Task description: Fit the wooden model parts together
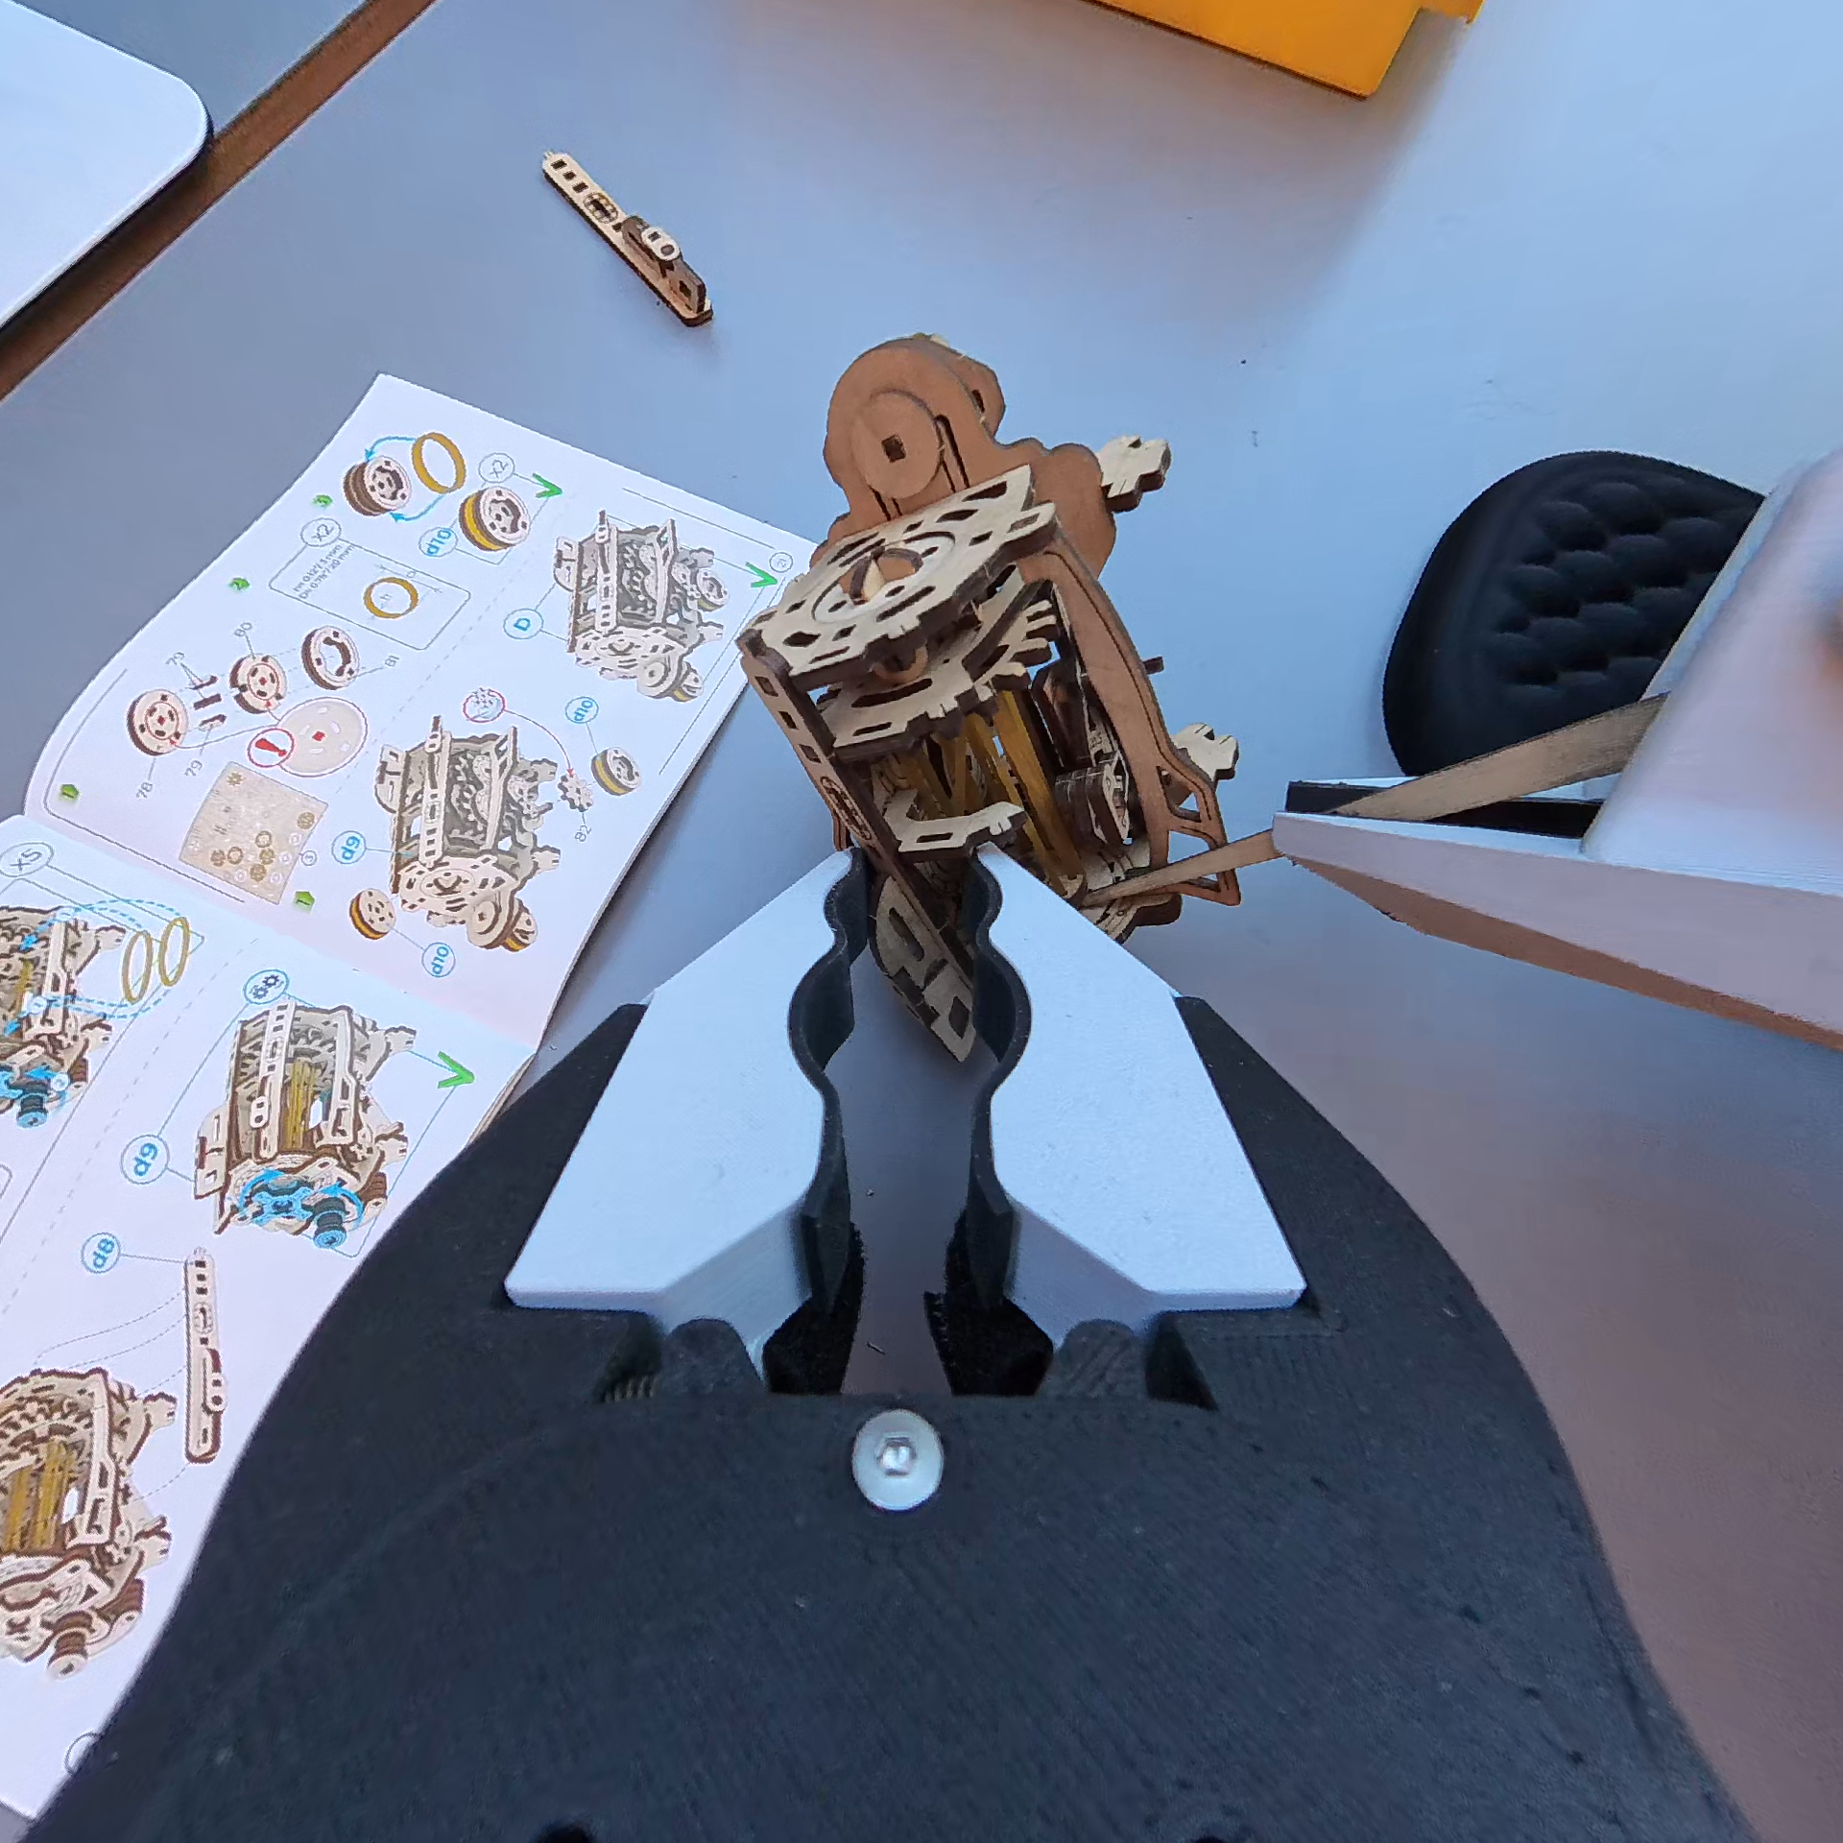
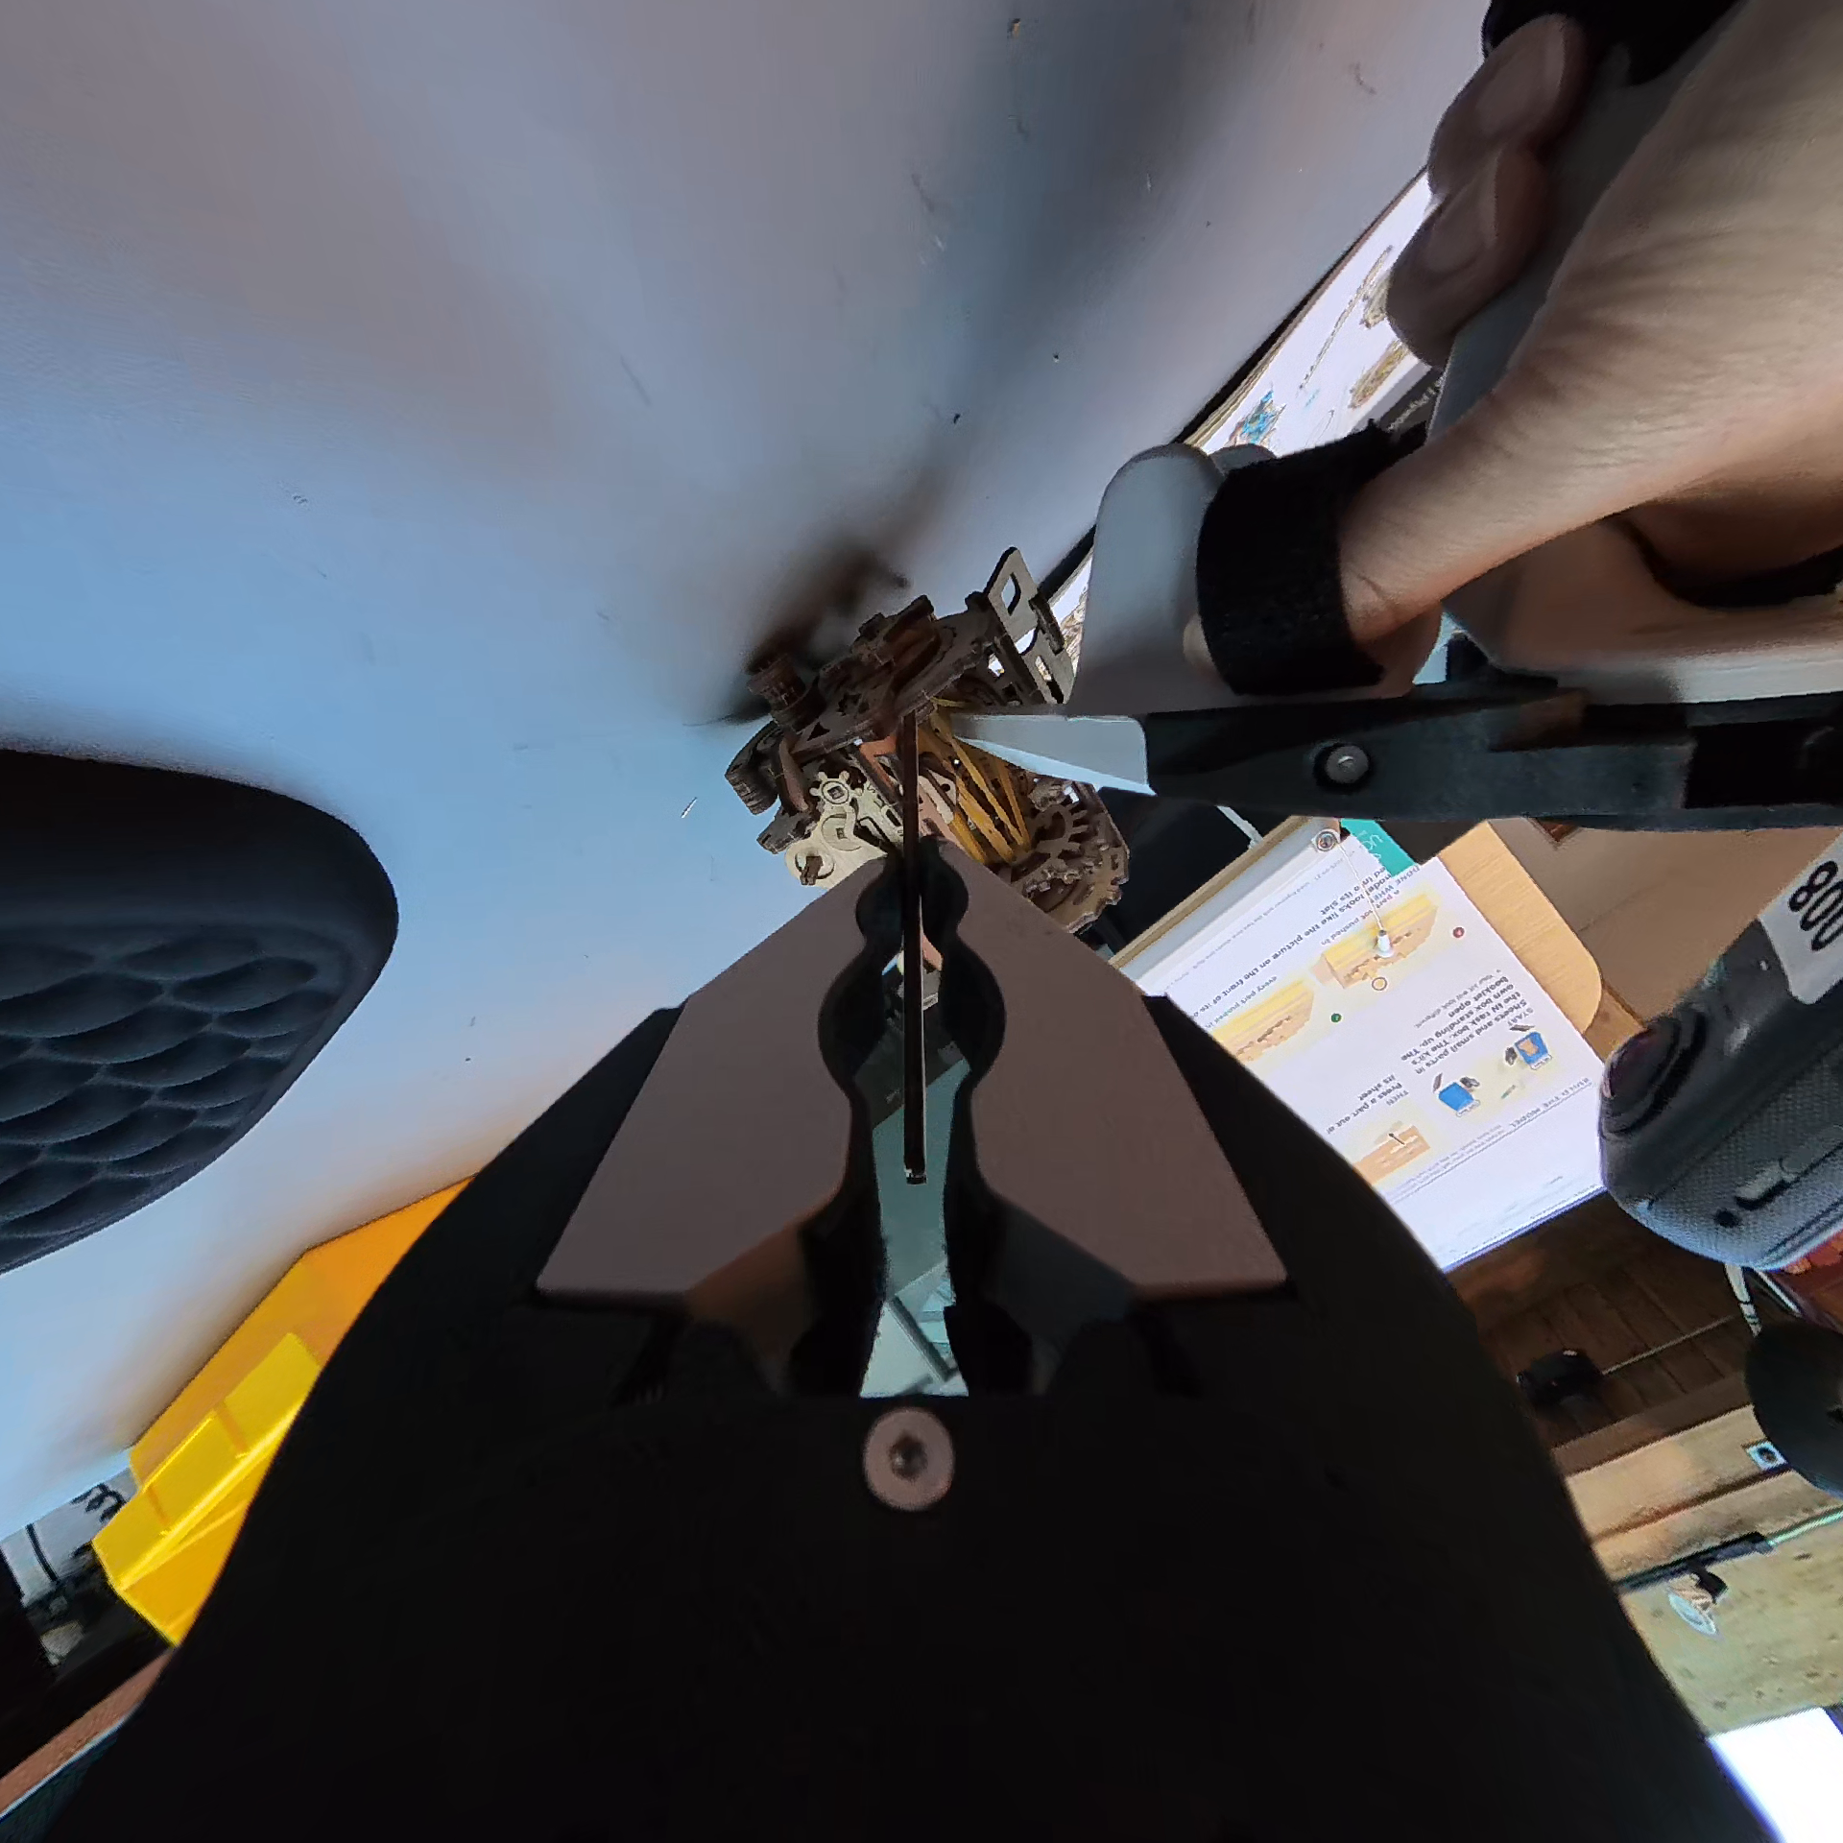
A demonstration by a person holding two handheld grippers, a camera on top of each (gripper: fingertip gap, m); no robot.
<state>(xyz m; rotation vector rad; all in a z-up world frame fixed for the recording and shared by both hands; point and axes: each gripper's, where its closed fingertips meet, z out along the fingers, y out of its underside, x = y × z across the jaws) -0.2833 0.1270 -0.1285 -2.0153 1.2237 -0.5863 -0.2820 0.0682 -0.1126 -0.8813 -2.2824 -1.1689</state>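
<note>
The wooden model (image 1: 957, 678), a part-built frame with gears and yellow rubber bands, stands tilted on the grey table (image 1: 997, 199). My left gripper (image 1: 918, 873) is shut on the model's lower side plate. My right gripper (image 1: 1282, 833) comes in from the right, shut on a thin wooden stick (image 1: 1177, 870) whose tip touches the model's lower right corner. In the right wrist view my right gripper (image 2: 913, 868) holds the stick (image 2: 913, 997) edge-on, pointing into the model (image 2: 878, 758). The left gripper (image 2: 972, 726), held by a hand (image 2: 1596, 349), grips the model from the right.
A loose wooden strip (image 1: 628, 239) lies on the table behind the model. An open instruction booklet (image 1: 299, 798) lies to the left. A black padded rest (image 1: 1556, 618) is on the right. A yellow bin (image 1: 1296, 40) stands at the back, and a white device (image 1: 80, 150) at the far left.
</note>
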